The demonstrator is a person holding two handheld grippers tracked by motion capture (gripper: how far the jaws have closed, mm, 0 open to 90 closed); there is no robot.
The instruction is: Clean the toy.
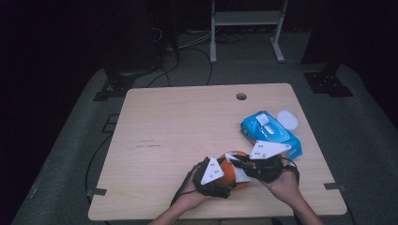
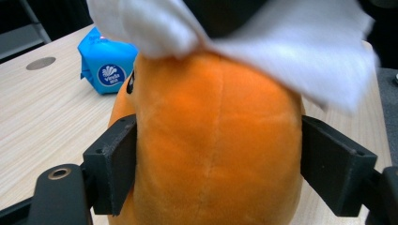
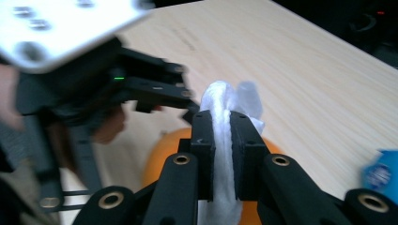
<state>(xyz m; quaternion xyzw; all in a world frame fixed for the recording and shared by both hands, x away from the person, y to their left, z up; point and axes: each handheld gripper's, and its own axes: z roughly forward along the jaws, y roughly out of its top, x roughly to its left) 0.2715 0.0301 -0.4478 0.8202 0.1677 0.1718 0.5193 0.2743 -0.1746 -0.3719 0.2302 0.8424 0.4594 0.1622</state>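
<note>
An orange plush toy (image 1: 233, 177) lies near the table's front edge, and my left gripper (image 1: 220, 180) is shut on it; in the left gripper view the two black jaws press both sides of the orange plush toy (image 2: 216, 150). A white wet wipe (image 2: 291, 51) drapes over the toy's top. My right gripper (image 1: 237, 163) is shut on that wet wipe (image 3: 223, 154), which is pinched between its jaws just above the orange plush toy (image 3: 159, 154). In the right gripper view the left gripper (image 3: 155, 93) shows close by at upper left.
A blue pack of wet wipes (image 1: 271, 133) lies at the right of the wooden table (image 1: 178, 126), with a white round lid (image 1: 287, 119) behind it. A cable hole (image 1: 241, 96) sits near the table's far edge. Dark stands and a metal frame (image 1: 246, 21) stand beyond.
</note>
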